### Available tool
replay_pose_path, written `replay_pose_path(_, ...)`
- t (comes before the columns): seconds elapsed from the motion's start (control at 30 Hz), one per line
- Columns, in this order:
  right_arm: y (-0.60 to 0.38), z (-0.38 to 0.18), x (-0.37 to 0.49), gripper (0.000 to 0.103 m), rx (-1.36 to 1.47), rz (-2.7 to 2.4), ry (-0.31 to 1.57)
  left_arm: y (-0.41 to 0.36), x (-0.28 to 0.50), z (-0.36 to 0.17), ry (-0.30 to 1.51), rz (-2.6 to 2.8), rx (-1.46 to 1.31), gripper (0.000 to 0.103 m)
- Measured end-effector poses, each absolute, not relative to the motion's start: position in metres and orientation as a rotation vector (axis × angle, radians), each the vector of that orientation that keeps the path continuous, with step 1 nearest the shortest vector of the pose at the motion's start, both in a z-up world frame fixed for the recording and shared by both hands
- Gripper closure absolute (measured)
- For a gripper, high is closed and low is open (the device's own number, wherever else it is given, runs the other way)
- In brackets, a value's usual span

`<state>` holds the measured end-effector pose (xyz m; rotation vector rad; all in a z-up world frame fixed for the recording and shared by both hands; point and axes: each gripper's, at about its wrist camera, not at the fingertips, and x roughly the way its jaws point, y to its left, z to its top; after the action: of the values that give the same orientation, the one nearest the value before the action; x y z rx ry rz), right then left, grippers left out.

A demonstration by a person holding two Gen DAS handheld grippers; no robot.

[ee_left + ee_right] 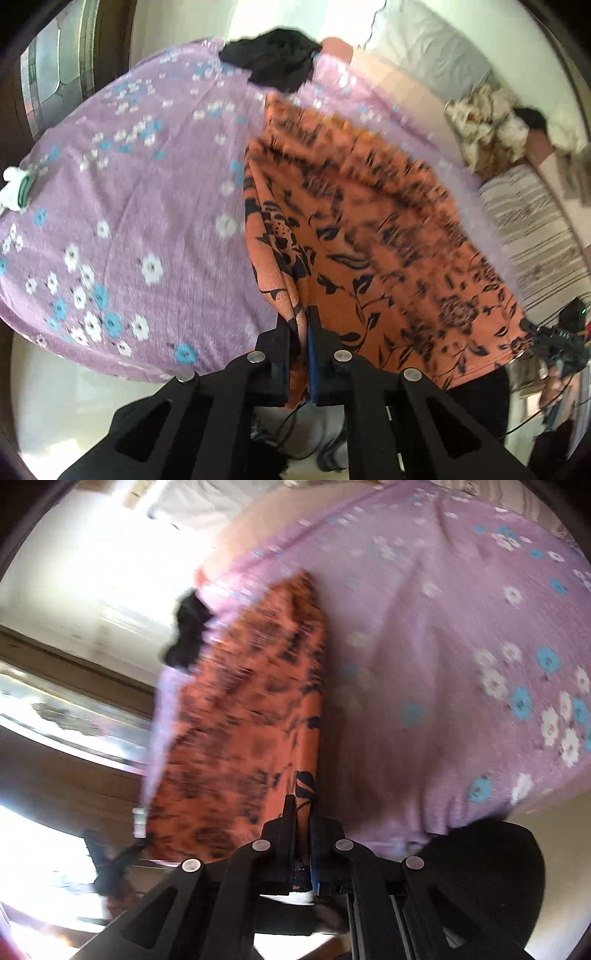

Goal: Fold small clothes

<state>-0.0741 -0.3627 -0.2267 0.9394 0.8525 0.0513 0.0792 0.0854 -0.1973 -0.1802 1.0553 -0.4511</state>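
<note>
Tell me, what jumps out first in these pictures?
An orange cloth with black flowers fills the middle, spread over a lilac bedspread with white and blue blossoms. Two black grippers, left and right, each pinch its near edge. A crumpled black garment lies at the far end.

Bed (pixel 122 206) covered by lilac flowered sheet. Orange black-patterned garment (pixel 369 236) partly on sheet near bed centre. Black cloth (pixel 275 61) crumpled at far edge beyond garment. White-green item (pixel 16 190) at left edge, well apart from garment.
</note>
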Motion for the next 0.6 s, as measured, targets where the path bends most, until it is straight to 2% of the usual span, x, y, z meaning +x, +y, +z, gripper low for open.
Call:
replay_pose_path(0.13,-0.366,-0.21,-0.077,0.097,1.021,0.154,0.768,0.091,0.086,-0.166,1.0,-0.495,-0.246,0.096)
replay_pose_path(0.33,-0.374,-0.217,-0.067,0.097,1.147,0.234,0.739,0.098,0.108,-0.149,0.986,-0.521,-0.318,0.096)
replay_pose_path(0.6,-0.426,-0.19,0.02,0.097,1.227,0.177,0.615,0.095,0.195,-0.128,0.97,-0.507,-0.363,0.096)
